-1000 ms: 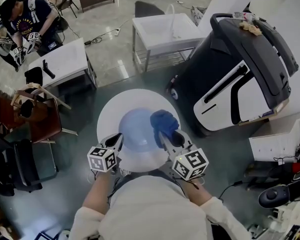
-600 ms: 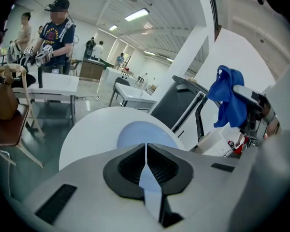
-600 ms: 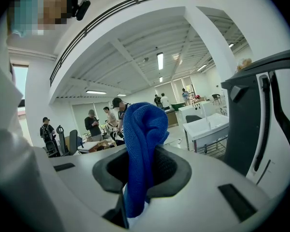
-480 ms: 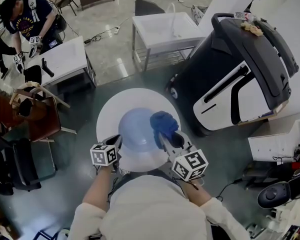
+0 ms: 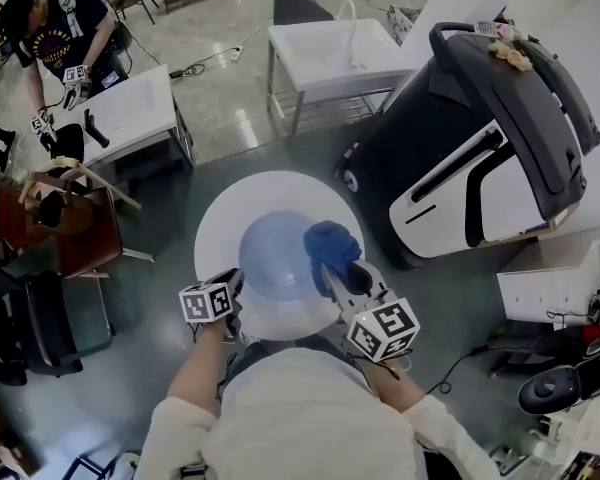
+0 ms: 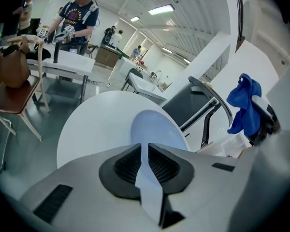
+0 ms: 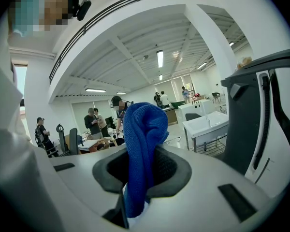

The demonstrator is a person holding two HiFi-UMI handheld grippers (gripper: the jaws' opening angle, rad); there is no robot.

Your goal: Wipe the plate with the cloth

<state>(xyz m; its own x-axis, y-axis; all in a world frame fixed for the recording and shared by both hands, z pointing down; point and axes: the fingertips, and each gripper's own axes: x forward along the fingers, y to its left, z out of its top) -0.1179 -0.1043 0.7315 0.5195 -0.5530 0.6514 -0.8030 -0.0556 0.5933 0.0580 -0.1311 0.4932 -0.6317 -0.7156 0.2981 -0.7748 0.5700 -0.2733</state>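
A: Plate, position?
B: Pale blue plate (image 5: 270, 253) over the middle of the round white table (image 5: 215, 223), nearer the person's side. Whether it lies flat, I cannot tell.

A: Left gripper?
B: Left gripper (image 5: 232, 286) is at the plate's near left rim. In the left gripper view the jaws are pressed together with a thin pale strip of the rim between the pads (image 6: 130, 166), so it is clamped on the plate.

A: Cloth?
B: Blue cloth (image 5: 330, 243) is bunched at the plate's right edge and overlaps it from above. Right gripper (image 5: 332, 271) has its jaws closed on the cloth, which sticks up past the fingertips.

A: Surroundings?
B: A large black-and-white machine (image 5: 480, 148) is to the right of the table and a white sink stand (image 5: 330, 58) is beyond it. A brown chair (image 5: 80, 238) is to the left. A second person (image 5: 55, 28) is at a white table, far left.
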